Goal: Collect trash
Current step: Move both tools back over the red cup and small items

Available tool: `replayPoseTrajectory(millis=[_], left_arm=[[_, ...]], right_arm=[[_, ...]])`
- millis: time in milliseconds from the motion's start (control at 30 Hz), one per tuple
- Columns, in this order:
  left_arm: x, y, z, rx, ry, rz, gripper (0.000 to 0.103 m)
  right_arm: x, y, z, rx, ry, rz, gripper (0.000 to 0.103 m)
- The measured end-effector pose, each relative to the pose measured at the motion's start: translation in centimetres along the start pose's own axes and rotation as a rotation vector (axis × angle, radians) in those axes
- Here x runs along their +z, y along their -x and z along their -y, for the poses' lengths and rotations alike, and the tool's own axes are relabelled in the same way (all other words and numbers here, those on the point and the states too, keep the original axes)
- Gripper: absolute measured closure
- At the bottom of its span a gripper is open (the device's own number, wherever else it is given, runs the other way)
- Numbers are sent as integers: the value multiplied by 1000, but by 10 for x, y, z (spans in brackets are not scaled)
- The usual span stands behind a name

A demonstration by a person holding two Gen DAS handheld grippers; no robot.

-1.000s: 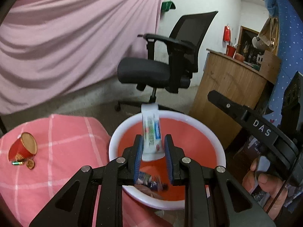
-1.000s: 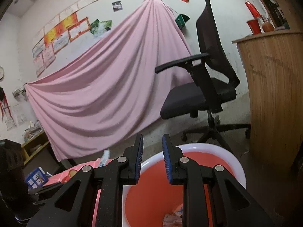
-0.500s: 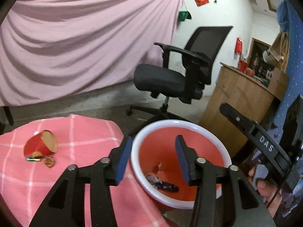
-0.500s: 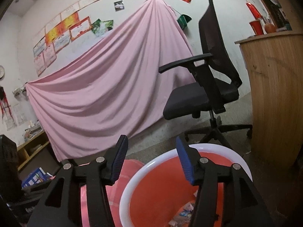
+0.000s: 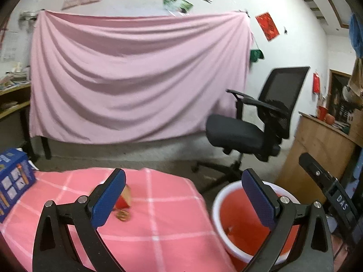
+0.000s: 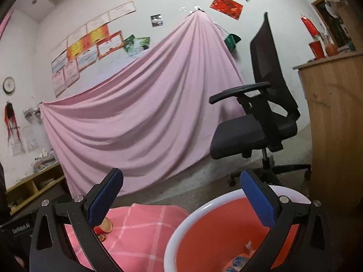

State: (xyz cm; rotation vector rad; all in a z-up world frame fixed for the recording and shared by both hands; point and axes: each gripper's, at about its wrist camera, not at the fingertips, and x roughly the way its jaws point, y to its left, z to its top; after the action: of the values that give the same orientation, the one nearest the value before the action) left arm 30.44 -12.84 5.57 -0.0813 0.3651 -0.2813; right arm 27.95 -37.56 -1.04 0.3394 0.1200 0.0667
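- Left gripper [image 5: 182, 195]: jaws spread wide, having just been opening; nothing sits between the blue pads [image 5: 109, 198].
- Right gripper [image 6: 181, 196]: jaws spread wide, likewise just opened; the gap between them is empty.
- Bin [image 5: 217, 206]: a red tub with a white rim, standing on the floor just beside the edge of the table. In the left wrist view it lies low and right, partly behind the right-hand finger. In the right wrist view its rim [image 6: 181, 226] fills the lower right.
- Trash in the bin: small scraps rest on the bottom, one pale piece [image 5: 230, 228] in the left wrist view and a blue-printed wrapper [image 6: 237, 260] in the right wrist view.
- Trash still on the table: a red paper cup [image 5: 123, 200] lies on its side on the pink checked cloth [image 5: 158, 226], with a small brown piece [image 5: 122, 215] just beside it. Both sit near the left-hand finger of the left gripper, not touching it.
- A blue box [image 5: 13, 181] stands at the cloth's left edge.
- Background: a pink sheet [image 5: 136, 79] hangs on the wall; a black office chair [image 5: 254, 127] stands beyond the bin.
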Motion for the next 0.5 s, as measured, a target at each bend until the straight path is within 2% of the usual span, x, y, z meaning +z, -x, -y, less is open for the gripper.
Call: replayPoseTrajectory(millis=[133, 500], left_arm=[[-5, 12, -21, 39, 21, 60, 3], [-17, 41, -80, 185, 13, 171, 2]], right_arm=[[-2, -1, -19, 26, 54, 34, 0], [-16, -19, -73, 108, 183, 36, 0]])
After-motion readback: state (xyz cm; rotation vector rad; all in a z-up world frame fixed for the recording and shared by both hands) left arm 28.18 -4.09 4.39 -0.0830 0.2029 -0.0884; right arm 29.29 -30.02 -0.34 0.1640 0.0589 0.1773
